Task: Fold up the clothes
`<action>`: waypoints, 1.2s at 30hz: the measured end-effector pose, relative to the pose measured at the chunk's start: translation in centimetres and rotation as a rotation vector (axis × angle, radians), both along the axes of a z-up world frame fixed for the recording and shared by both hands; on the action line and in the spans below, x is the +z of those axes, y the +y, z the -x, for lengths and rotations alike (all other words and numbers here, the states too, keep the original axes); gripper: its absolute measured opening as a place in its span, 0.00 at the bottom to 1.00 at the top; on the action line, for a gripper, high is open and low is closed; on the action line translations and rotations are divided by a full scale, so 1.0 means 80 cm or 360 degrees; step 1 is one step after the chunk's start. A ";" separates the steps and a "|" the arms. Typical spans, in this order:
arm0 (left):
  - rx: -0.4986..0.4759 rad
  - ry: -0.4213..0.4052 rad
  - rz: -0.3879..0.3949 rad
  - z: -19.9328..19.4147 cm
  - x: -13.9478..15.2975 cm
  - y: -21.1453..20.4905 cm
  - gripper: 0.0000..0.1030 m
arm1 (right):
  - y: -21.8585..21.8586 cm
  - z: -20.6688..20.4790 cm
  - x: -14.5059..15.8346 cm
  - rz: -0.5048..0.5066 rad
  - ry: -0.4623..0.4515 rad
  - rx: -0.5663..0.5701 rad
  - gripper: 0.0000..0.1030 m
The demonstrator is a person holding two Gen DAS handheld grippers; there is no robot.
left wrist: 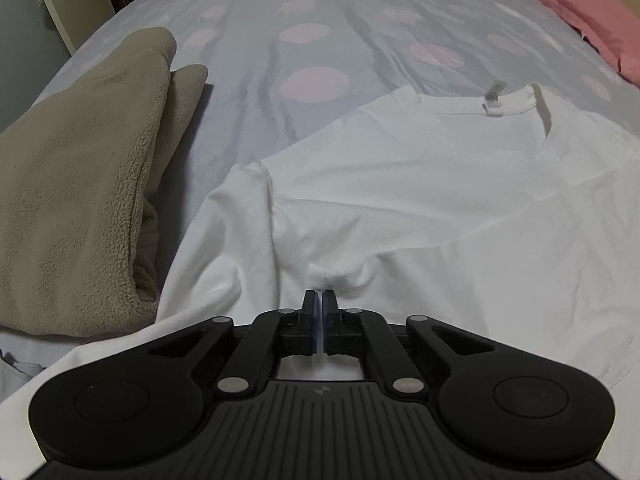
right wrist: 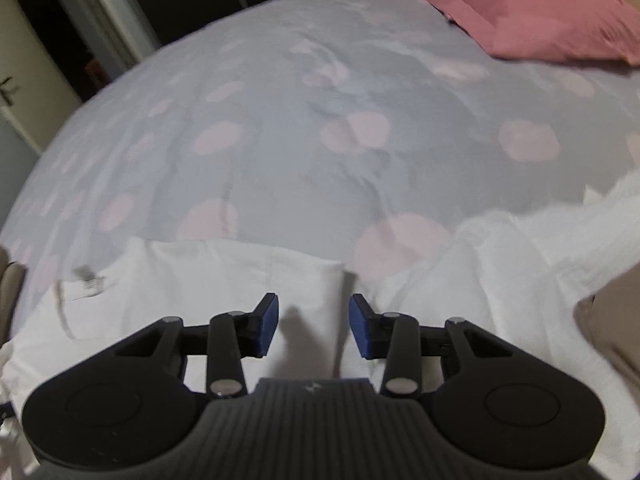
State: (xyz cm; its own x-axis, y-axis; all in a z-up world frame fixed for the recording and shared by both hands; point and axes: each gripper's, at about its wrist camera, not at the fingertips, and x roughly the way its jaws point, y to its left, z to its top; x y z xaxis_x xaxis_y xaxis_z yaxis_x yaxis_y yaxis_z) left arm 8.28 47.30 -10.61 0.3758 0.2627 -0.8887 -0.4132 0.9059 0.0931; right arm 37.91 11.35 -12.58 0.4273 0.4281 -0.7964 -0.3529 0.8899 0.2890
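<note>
Shirt: white shirt (left wrist: pixel 420 200) is spread on the bed (left wrist: pixel 320 40), beside a tan fleece (left wrist: pixel 80 168).
Left claw (left wrist: pixel 319 300): closed, a shirt fold pinched.
Right claw (right wrist: pixel 314 320): held apart over the shirt, nothing gripped.

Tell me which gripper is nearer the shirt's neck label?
Probably right. The right gripper hovers open beside the neck label; the left gripper is shut on the white T-shirt well below the collar.
</note>
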 end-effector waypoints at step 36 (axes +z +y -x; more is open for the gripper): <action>-0.0519 -0.0049 -0.0034 0.074 0.020 -0.080 0.21 | -0.073 0.183 0.017 0.0200 -0.0329 0.0570 0.17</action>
